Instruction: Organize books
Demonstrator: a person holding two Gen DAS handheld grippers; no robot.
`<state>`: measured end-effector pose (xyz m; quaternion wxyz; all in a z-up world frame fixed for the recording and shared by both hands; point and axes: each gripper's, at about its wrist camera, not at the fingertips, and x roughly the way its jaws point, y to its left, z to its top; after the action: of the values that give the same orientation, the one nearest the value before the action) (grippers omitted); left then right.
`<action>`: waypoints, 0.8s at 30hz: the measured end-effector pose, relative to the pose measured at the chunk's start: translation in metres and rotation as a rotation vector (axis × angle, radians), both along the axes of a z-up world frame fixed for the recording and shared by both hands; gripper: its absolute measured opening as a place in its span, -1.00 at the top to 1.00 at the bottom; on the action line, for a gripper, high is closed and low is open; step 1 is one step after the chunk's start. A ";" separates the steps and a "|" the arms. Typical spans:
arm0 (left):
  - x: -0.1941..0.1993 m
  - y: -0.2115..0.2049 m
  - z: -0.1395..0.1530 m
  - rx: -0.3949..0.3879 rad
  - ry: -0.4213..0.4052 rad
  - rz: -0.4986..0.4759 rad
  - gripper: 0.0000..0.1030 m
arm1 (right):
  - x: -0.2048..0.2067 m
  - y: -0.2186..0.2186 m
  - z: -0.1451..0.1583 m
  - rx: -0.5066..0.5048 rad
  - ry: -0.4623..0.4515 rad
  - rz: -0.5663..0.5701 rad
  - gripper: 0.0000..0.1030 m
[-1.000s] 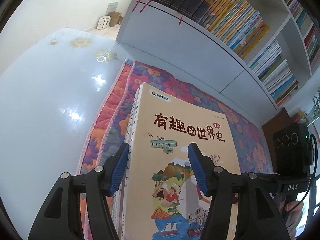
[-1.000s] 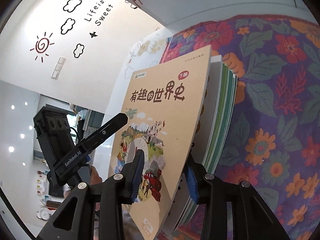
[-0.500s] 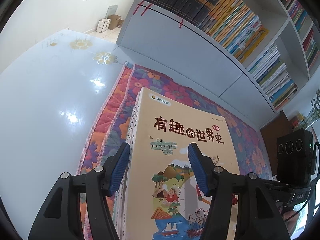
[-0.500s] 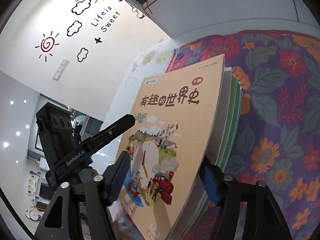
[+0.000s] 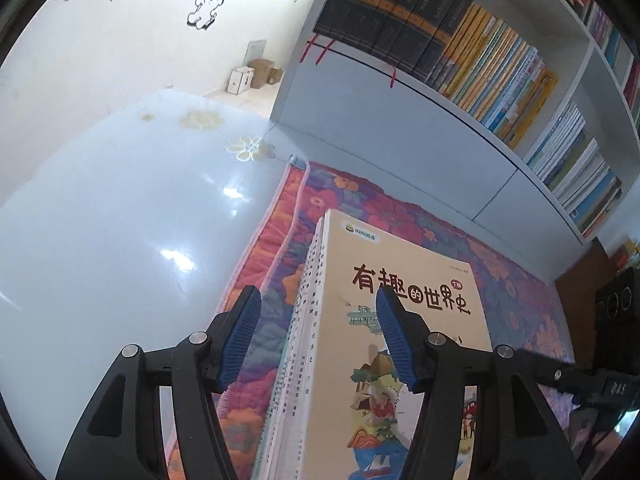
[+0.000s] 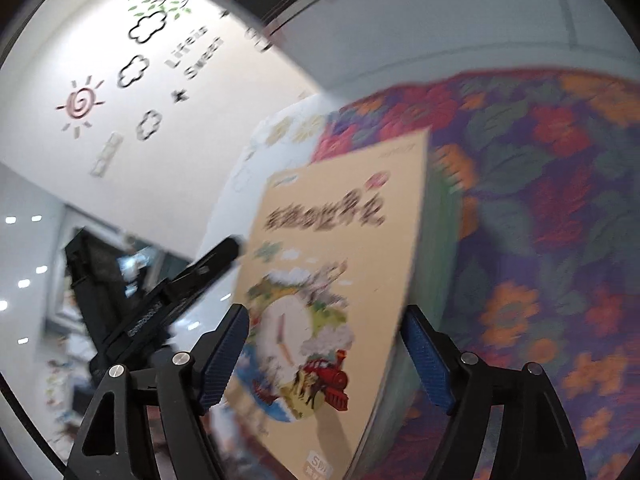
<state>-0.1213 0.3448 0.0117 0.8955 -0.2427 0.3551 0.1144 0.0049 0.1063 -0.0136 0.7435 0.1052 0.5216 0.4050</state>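
A stack of books (image 5: 400, 280) with a tan illustrated cover lies on a floral rug (image 5: 360, 196). My left gripper (image 5: 316, 294) straddles the stack's spine edge. Its left pad hangs over the rug, clear of the spines, and its right pad sits over the cover. In the blurred right wrist view, the right gripper (image 6: 326, 312) has the stack (image 6: 340, 240) between its jaws. They are opening and neither pad presses on the books. The left gripper (image 6: 180, 296) shows beside the cover's left edge.
A white bookcase (image 5: 380, 128) stands behind the rug, with rows of upright books (image 5: 480, 60) on its shelves. Glossy pale floor (image 5: 120, 220) spreads to the left. Cardboard boxes (image 5: 256, 74) sit by the far wall. The rug (image 6: 560, 200) continues to the right of the stack.
The right jaws have spread apart and let go of the stack. The left wrist view has tipped upward, so the stack sits lower and further right in it.
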 end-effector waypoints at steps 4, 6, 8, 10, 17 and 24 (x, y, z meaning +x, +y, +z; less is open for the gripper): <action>-0.005 -0.004 0.012 0.058 -0.028 0.028 -0.15 | 0.007 -0.022 -0.004 -0.001 0.026 -0.021 -0.53; -0.009 -0.010 0.020 0.118 -0.049 0.045 -0.20 | 0.009 -0.036 -0.007 -0.005 0.042 -0.034 -0.53; -0.013 -0.017 0.030 0.147 -0.088 0.036 -0.44 | 0.007 -0.055 -0.007 0.011 0.052 -0.060 -0.53; -0.015 -0.025 0.037 0.162 -0.112 0.015 -0.58 | 0.005 -0.072 -0.005 0.029 0.052 -0.069 -0.53; -0.020 -0.072 0.045 0.153 -0.021 -0.072 -0.58 | -0.005 -0.115 -0.005 0.046 0.035 -0.112 -0.55; 0.008 -0.162 0.044 -0.011 0.014 -0.457 -0.58 | -0.008 -0.166 -0.008 0.012 -0.021 -0.165 -0.55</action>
<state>-0.1133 0.1826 0.0553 0.8943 -0.1602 0.4077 -0.0917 -0.0028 -0.0595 -0.0212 0.7792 0.1482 0.5010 0.3464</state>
